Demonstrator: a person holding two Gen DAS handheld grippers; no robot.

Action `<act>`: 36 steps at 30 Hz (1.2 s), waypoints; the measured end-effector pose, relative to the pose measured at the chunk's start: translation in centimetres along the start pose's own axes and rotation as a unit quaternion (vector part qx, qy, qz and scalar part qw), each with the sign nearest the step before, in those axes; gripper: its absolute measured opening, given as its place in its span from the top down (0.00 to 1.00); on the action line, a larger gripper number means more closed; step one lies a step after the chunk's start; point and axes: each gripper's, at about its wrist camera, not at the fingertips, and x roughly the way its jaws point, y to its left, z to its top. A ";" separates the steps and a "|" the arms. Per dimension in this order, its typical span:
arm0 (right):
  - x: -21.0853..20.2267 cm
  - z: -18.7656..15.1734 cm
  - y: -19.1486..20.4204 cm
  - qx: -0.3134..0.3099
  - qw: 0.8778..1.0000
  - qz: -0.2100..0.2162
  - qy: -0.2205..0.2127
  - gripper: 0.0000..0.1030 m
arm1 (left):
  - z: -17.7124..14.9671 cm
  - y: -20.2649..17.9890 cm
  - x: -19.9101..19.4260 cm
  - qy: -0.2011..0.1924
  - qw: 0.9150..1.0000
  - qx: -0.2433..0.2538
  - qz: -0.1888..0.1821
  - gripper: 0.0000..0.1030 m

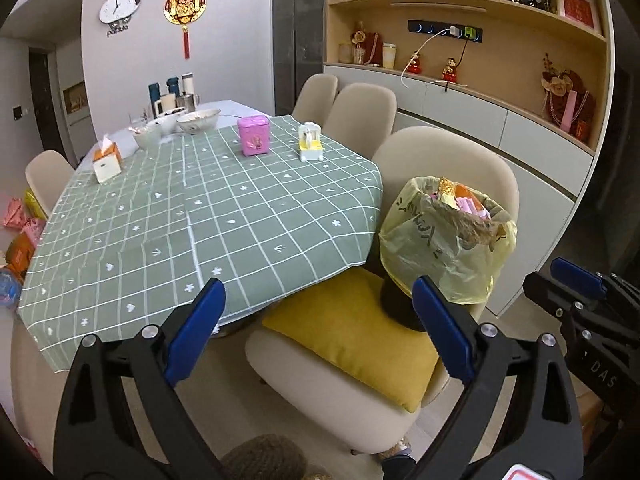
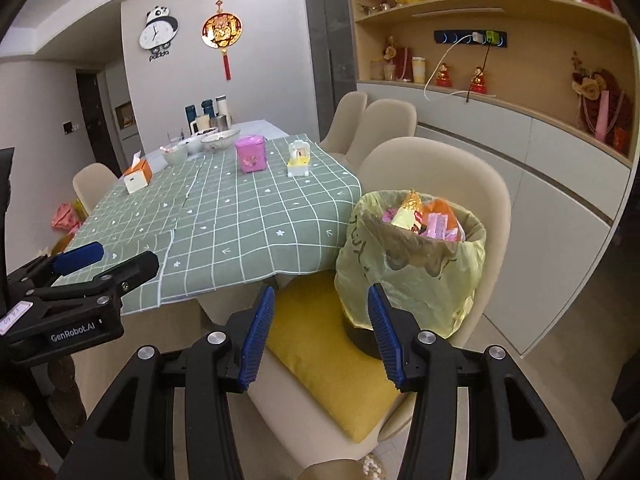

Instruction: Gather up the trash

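The left tongs [image 1: 316, 330] stand spread wide with nothing between the blue ribbed pads, hanging over the near edge of the yellow cushion [image 1: 352, 344]. The right tongs [image 2: 320, 336] are parted about halfway, also empty, their pads framing the cushion and the foot of the trash bin [image 2: 412, 264].

The bin stands on the cushion, at the back right of the chair [image 1: 452, 160] seat, close against the backrest. It is dark and round at its base, lined with a thin, crinkled pale-yellow plastic bag whose rim folds down over the outside. It is filled to the brim with wrappers [image 2: 424, 216]: gold foil, pink and orange packets.

The chair is a smooth cream shell with rounded edges; the cushion is soft and velvety. Just left of the bin, the table's [image 1: 192, 208] near right corner overhangs the seat, draped in a green cloth with a white grid. Along its far edge stand a pink tin [image 1: 253, 136], a white-and-yellow holder [image 1: 310, 143], a tissue box [image 1: 107, 162] and bowls [image 1: 198, 120]. The cloth's near half is bare, and open space lies between the tongs and the bin.
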 end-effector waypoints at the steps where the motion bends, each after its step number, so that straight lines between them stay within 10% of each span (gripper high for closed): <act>1: -0.1 0.0 0.1 -0.001 1.000 0.000 -0.001 0.55 | -0.1 0.1 -0.3 -0.003 1.000 0.000 0.002 0.13; 36: -1.6 -0.2 0.3 0.000 1.000 -0.001 -0.016 0.55 | -0.4 0.0 -1.9 -0.017 1.000 0.005 0.010 0.13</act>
